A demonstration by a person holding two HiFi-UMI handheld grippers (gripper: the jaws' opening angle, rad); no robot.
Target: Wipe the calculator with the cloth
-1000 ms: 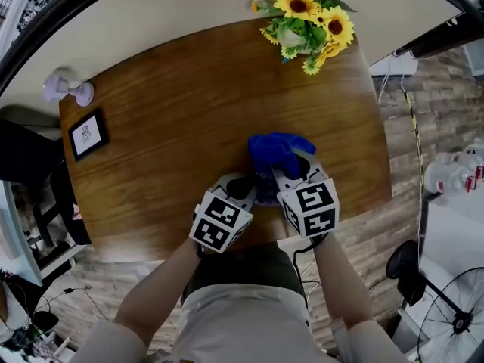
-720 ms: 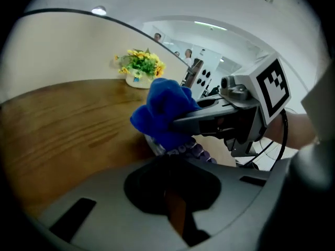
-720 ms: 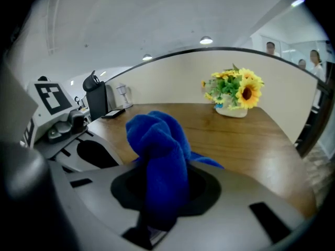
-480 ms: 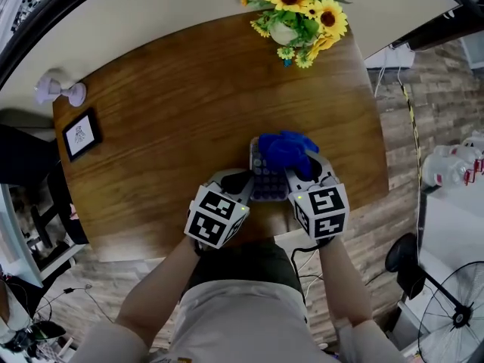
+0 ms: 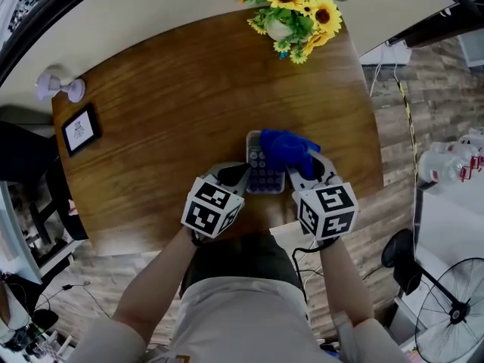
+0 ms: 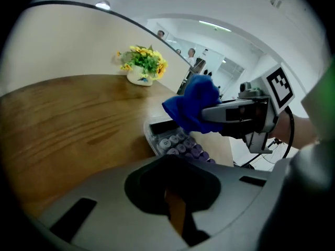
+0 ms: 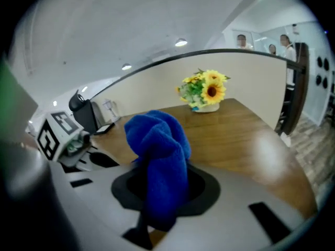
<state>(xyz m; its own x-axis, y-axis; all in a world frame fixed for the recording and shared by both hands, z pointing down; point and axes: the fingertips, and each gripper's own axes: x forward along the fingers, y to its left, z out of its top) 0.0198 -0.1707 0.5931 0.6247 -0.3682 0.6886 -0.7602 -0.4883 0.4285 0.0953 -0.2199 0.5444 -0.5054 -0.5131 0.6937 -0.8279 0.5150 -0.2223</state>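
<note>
A grey calculator (image 5: 262, 172) with purple keys lies on the wooden table (image 5: 174, 97), near its front edge. A crumpled blue cloth (image 5: 287, 150) lies over the calculator's far right part, with my right gripper (image 5: 304, 169) shut on it. In the right gripper view the cloth (image 7: 159, 150) bulges up out of the closed jaws and hides the calculator. My left gripper (image 5: 235, 177) is shut, its tip at the calculator's near left corner. In the left gripper view the calculator (image 6: 175, 143) lies just ahead to the right, with the cloth (image 6: 191, 106) over it.
A pot of sunflowers (image 5: 291, 13) stands at the table's far right. A small framed picture (image 5: 80, 129) and a white object (image 5: 60, 89) sit at the far left. The table's front edge (image 5: 249, 233) is just behind the grippers. A fan (image 5: 454, 316) stands on the floor at right.
The right gripper has drawn the cloth to the right across the calculator, uncovering the keys. The left gripper has stayed at the near left corner.
</note>
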